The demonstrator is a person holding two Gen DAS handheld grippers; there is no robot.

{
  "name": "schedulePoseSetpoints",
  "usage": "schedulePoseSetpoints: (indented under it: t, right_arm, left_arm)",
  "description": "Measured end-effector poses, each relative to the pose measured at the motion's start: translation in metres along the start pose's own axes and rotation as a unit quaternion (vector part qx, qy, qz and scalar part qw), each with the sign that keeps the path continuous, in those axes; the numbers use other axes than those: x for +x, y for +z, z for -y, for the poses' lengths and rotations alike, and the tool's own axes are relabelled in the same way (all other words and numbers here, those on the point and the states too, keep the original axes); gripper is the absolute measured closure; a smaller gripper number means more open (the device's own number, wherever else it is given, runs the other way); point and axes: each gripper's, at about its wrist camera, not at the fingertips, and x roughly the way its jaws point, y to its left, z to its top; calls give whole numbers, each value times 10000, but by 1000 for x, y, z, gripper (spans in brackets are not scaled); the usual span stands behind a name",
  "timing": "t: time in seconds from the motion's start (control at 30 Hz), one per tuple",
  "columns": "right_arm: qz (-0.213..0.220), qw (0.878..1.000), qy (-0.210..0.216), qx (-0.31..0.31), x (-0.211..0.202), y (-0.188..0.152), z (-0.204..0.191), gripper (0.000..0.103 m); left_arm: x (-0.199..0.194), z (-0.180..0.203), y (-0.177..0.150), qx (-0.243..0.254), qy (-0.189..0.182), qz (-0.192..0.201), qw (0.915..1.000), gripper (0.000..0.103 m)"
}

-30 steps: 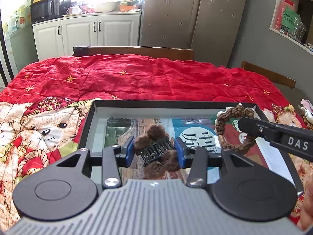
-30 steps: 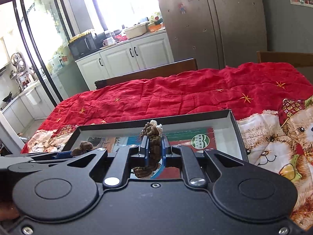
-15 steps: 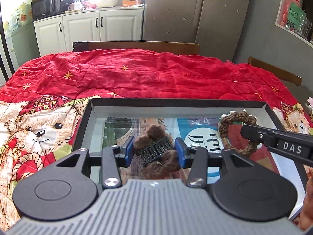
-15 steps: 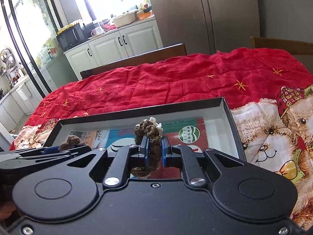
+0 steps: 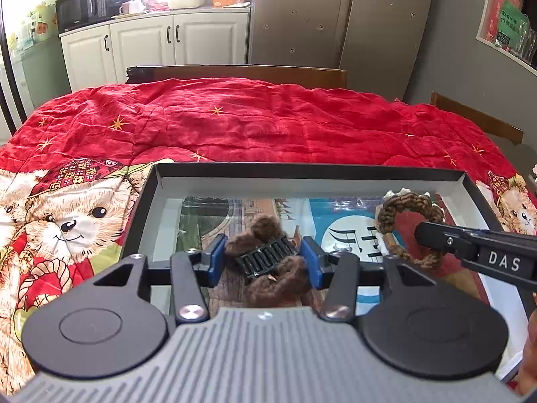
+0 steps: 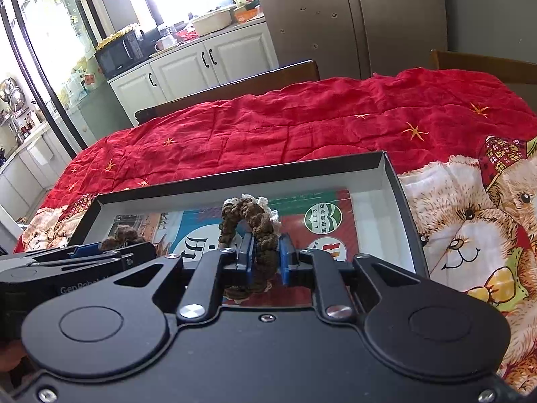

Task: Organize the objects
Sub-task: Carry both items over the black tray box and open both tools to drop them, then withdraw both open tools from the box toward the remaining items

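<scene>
1. A red bear-print blanket point(image 5: 235, 124) is covering the table, with kitchen cabinets point(image 5: 151, 47) standing behind.
2. The left gripper point(image 5: 261, 262) has just been opening; the furry hair clip point(image 5: 268, 262) is lying loose between its jaws in the box point(image 5: 302, 171).
3. The right gripper point(image 6: 265, 255) is pinching the braided ring point(image 6: 248, 221) over the box, hiding its lower part.

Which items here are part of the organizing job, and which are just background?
In play:
- furry brown hair clip, between the open left gripper, whose jaws just opened
- braided brown ring, pinched by right gripper
- black box

Background:
- red bear quilt
- microwave
</scene>
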Motion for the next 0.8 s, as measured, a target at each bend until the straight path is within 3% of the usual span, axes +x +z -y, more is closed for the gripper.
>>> schedulePoseSetpoints:
  t: [0.2,0.33,0.8]
  right_arm:
    - [7,10000,-40,32,0,-1,3,76]
    - [97,9999,-48,50,-4,0,3,63]
    - [453,9983,109,-348,-59,-4,-12,62]
  left_arm:
    - [-1,-3,-1,-27,-20,1,10000,31]
    - [-6,-3,1,10,11,53,10000,27]
    - [-68,-10,0,16,-98,531,9985,18]
